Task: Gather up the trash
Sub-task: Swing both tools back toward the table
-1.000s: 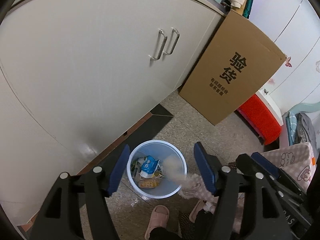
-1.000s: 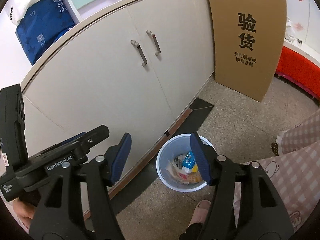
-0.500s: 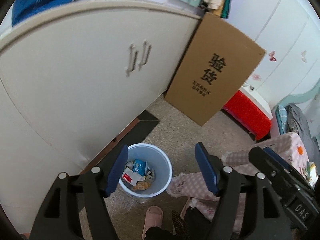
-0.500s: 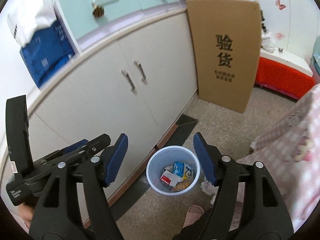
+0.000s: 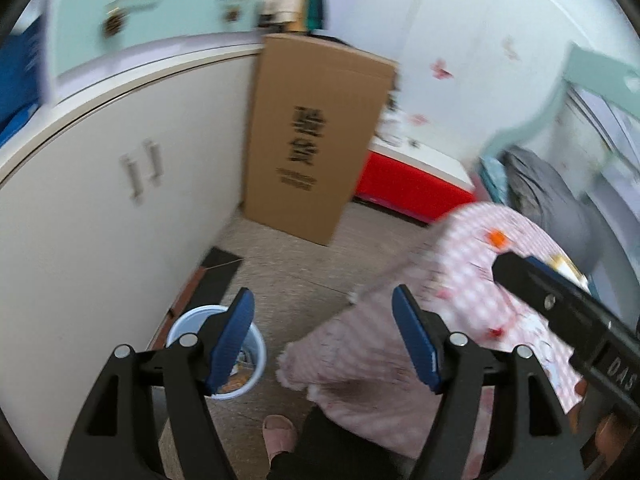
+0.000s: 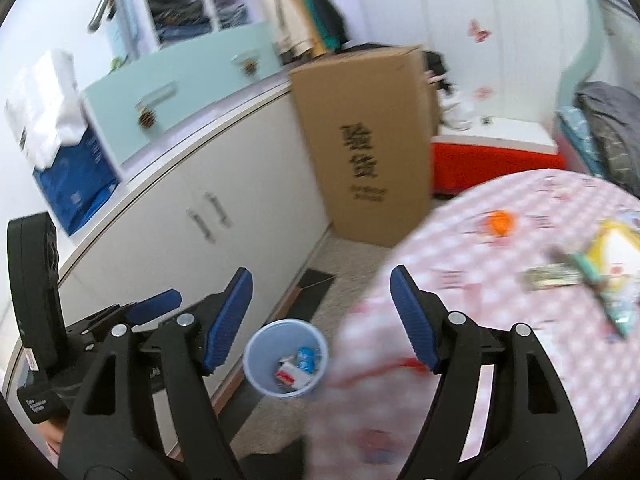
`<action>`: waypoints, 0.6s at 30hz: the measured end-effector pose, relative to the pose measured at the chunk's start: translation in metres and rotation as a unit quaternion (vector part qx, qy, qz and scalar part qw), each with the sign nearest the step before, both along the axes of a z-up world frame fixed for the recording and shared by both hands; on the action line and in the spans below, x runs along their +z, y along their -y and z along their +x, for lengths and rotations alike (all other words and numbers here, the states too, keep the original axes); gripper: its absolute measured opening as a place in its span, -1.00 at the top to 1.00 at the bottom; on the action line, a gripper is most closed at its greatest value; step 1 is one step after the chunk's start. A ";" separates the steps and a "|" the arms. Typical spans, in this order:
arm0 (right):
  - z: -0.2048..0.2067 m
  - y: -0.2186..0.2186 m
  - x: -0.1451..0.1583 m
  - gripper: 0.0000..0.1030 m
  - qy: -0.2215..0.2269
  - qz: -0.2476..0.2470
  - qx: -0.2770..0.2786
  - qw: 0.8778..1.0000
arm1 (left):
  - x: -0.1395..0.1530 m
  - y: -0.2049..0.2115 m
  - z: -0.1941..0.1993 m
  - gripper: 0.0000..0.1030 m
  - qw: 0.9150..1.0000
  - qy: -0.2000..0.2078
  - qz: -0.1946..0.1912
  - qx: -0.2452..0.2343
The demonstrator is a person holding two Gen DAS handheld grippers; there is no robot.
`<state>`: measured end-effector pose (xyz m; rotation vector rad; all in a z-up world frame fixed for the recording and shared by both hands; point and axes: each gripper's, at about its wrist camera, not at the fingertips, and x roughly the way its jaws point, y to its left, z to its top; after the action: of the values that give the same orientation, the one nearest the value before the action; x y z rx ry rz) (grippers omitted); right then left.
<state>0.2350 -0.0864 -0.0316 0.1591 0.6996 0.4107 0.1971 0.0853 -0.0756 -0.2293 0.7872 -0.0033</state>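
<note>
- Both grippers are empty. The left gripper (image 5: 323, 342) has its blue fingers (image 5: 232, 342) spread wide with nothing between them. The right gripper (image 6: 322, 322) is opening its jaws, and only floor and bin show in the gap.
- The blue bin (image 6: 285, 358) stands on the floor beside the white cabinet (image 6: 224, 216) and just off the edge of the table (image 6: 500, 320). It already holds some packets.
- The trash left to collect lies on the pink checked cloth at the far right of the table: a flat wrapper (image 6: 554, 277), a yellow-and-white packet (image 6: 612, 246) just beyond it and a small orange scrap (image 6: 500, 222) nearer the cardboard box (image 6: 372, 144).
- The step in hand looks like a reach from the bin toward that litter, so the right gripper is better placed for the wrapper.
- Both views are smeared by motion. Slowing before the descent would make the wrappers' outlines readable.
- The wrapper is thin and flat, so it probably needs the fingers to straddle its short side and press lightly into the cloth. The risk is pinching the cloth along with it.
- Keep the left gripper clear of the right one's path; its body shows close at the left of the right wrist view.
</note>
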 end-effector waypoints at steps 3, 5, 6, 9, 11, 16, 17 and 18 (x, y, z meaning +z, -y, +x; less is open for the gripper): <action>0.000 0.043 0.001 -0.37 -0.004 -0.006 -0.029 1.000 | 0.003 0.046 0.005 -0.36 0.999 -0.005 0.012 -0.049; 0.002 0.072 -0.003 -0.37 -0.013 -0.007 -0.048 0.999 | 0.002 0.072 0.009 -0.36 0.997 -0.008 0.023 -0.080; 0.003 0.083 -0.005 -0.37 -0.019 -0.007 -0.054 0.998 | 0.000 0.086 0.011 -0.36 0.995 -0.012 0.029 -0.094; 0.006 0.116 -0.014 -0.37 -0.036 -0.004 -0.077 0.996 | -0.008 0.118 0.015 -0.36 0.990 -0.022 0.044 -0.130; 0.007 0.132 -0.020 -0.37 -0.045 -0.003 -0.087 0.995 | -0.016 0.136 0.019 -0.36 0.986 -0.031 0.054 -0.154; 0.014 0.158 -0.035 -0.37 -0.069 0.006 -0.098 0.993 | -0.036 0.161 0.032 -0.15 0.979 -0.058 0.072 -0.183; 0.016 0.159 -0.037 -0.37 -0.072 0.006 -0.099 0.992 | -0.041 0.164 0.036 -0.11 0.977 -0.066 0.076 -0.188; 0.020 0.161 -0.040 -0.37 -0.078 0.007 -0.099 0.992 | -0.045 0.167 0.039 -0.07 0.976 -0.072 0.080 -0.192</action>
<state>0.2545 -0.2479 -0.0714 0.2738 0.8259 0.2145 0.2359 -0.0814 -0.1208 0.0785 0.9610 -0.2901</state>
